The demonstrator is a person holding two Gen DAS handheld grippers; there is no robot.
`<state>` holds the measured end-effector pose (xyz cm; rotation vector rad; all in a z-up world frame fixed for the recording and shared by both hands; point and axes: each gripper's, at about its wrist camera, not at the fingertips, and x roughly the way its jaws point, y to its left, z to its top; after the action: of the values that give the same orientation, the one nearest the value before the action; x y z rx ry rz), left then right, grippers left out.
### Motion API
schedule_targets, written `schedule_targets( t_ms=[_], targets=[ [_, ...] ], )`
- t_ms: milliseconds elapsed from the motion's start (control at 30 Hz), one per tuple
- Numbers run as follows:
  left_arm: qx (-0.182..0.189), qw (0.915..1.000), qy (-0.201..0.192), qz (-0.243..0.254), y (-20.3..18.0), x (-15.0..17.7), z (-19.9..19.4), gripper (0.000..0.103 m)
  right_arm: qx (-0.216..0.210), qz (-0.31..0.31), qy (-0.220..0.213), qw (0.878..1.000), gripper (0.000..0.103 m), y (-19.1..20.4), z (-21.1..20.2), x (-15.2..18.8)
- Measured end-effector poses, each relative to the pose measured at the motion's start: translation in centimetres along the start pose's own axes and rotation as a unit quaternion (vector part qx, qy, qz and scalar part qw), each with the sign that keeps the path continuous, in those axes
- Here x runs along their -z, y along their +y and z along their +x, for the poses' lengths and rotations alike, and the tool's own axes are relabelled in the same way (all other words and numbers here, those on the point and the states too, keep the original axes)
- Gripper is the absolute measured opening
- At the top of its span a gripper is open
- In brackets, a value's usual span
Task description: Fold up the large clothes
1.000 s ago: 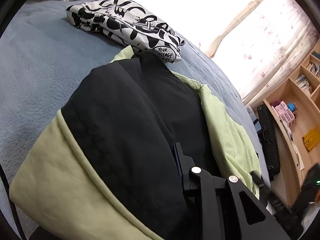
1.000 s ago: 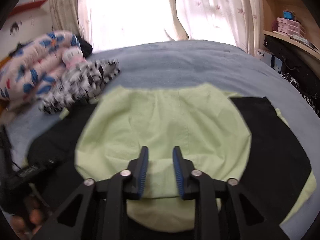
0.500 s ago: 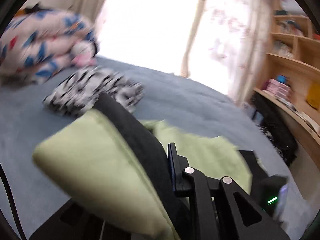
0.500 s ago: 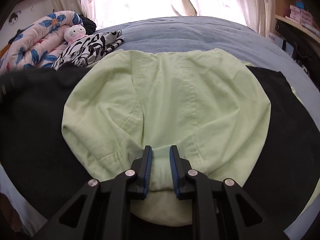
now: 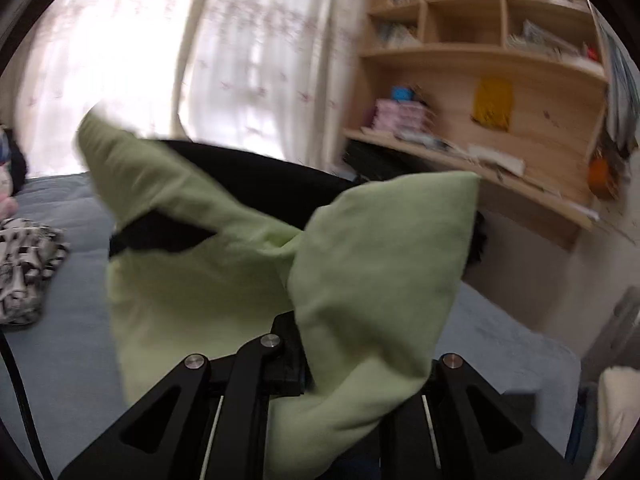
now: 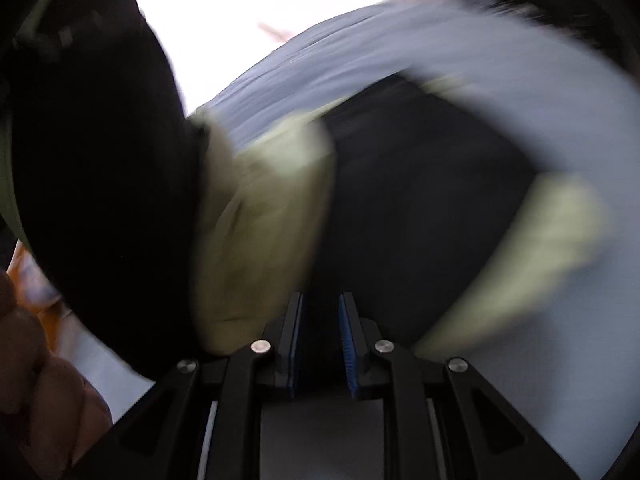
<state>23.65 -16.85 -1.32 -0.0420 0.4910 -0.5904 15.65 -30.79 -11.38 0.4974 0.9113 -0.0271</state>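
The left tool (image 5: pixel 308 360) is clamped on a bunch of the green-and-black garment (image 5: pixel 372 280), which hangs lifted off the blue bed (image 5: pixel 60 320), its loose corners flaring up and out in front of the curtain (image 5: pixel 256 60) and shelves (image 5: pixel 480 60). The right tool (image 6: pixel 320 344) has its blue pads (image 6: pixel 347 340) set a little apart with dark cloth between them; the view is too blurred to tell whether it grips. There the garment lies partly on the bed, partly raised at the left. The cloth looks light, soft and limp: it will sag and bunch wherever it is unsupported, and a single-layer pinch could let a lining slide free. It seems best taken at edges or corners, through both the green and black layers, with the two holds well apart so the span stays taut. A black-and-white garment (image 5: pixel 20 272) lies at the bed's far side.
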Motion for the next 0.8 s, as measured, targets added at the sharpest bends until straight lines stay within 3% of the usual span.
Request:
schedule_targets(
  t_ms=[33, 100, 200, 267, 300, 433, 533, 633, 700, 800],
  targets=[
    [0.004, 0.9998, 0.021, 0.006, -0.9, 0.7, 1.5, 0.011, 0.033, 0.019, -0.003, 0.999, 0.018, -2.2, -0.8, -0.2],
    [0.007, 0.9965, 0.083, 0.014, -2.1, 3.0, 5.1, 0.012, 0.056, 0.047, -0.001, 0.997, 0.018, -4.9, -1.4, -0.3],
    [-0.002, 0.9824, 0.186, 0.016, -2.3, 6.6, 9.2, 0.019, 0.057, 0.089, 0.007, 0.994, 0.018, -8.2, -2.0, 0.0],
    [0.001, 0.9739, 0.227, 0.010, -2.0, 7.8, 10.0, 0.030, 0.038, 0.103, 0.012, 0.994, 0.018, -8.9, -2.0, 0.1],
    [0.004, 0.9742, 0.225, 0.012, -2.0, 7.9, 9.6, 0.033, 0.034, 0.104, 0.013, 0.994, 0.018, -9.0, -2.1, 0.1],
    [0.031, 0.9798, 0.196, 0.025, -2.0, 6.4, 6.4, 0.082, 0.023, 0.101, 0.010, 0.995, 0.030, -8.4, -2.5, -0.3],
    [0.046, 0.9828, 0.176, 0.031, -2.5, 5.2, 3.5, 0.087, 0.007, 0.104, -0.002, 0.995, 0.035, -7.6, -3.4, -0.8],
    [0.030, 0.9879, 0.151, 0.020, -1.5, 3.7, 0.4, 0.087, -0.021, 0.104, -0.009, 0.994, 0.038, -7.6, -4.3, -2.3],
    [-0.003, 0.9913, 0.131, -0.002, 0.4, 3.1, -1.5, 0.087, -0.039, 0.099, -0.008, 0.994, 0.042, -7.0, -4.6, -2.9],
    [-0.065, 0.9892, 0.121, -0.050, 4.9, 3.6, -3.3, 0.087, -0.064, 0.092, 0.005, 0.994, 0.042, -6.2, -4.2, -3.7]
  ],
)
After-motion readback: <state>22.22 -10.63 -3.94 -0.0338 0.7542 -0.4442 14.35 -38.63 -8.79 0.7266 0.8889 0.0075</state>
